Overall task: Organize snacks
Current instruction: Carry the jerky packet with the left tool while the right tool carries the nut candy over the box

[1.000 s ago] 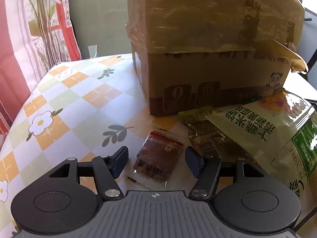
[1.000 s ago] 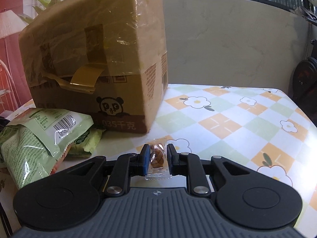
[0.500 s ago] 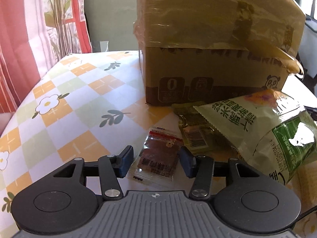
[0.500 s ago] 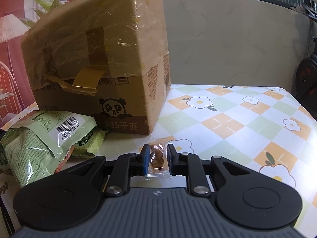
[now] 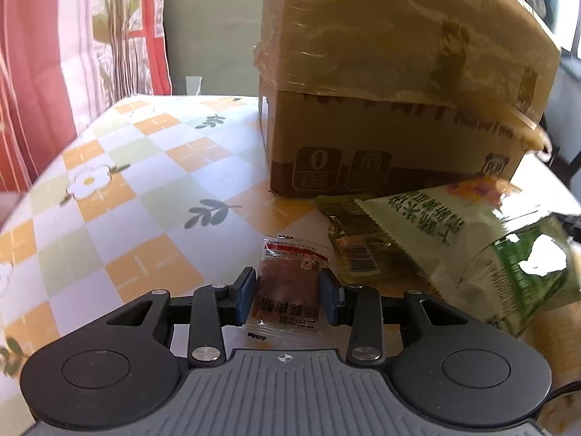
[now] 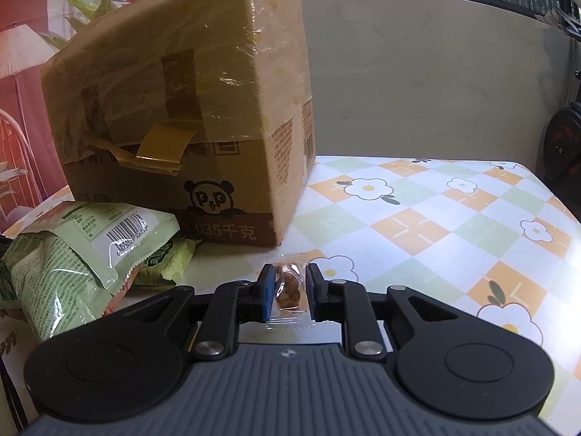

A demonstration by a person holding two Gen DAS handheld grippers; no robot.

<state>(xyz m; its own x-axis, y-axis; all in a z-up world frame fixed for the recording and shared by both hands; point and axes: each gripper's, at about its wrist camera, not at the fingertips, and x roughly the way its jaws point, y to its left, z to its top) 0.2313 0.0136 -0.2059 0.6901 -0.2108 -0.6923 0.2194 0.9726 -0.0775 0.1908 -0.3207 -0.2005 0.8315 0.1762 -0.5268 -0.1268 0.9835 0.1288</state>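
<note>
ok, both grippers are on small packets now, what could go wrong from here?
1. The left gripper has just been closing its jaws around the flat red snack packet, which lies on the table. The thin film could buckle or slip out on lifting.
2. The right gripper pinches a small clear packet near one side; it may swing or slide free.
3. The green bags sit close beside the left gripper and could get nudged.

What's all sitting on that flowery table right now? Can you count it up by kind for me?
Cardboard box: 1
Green snack bags: 2, a large one lying on a smaller one
Small clear-wrapped snacks: 2, a reddish packet and a wrapped brown snack
Total: 5
</note>
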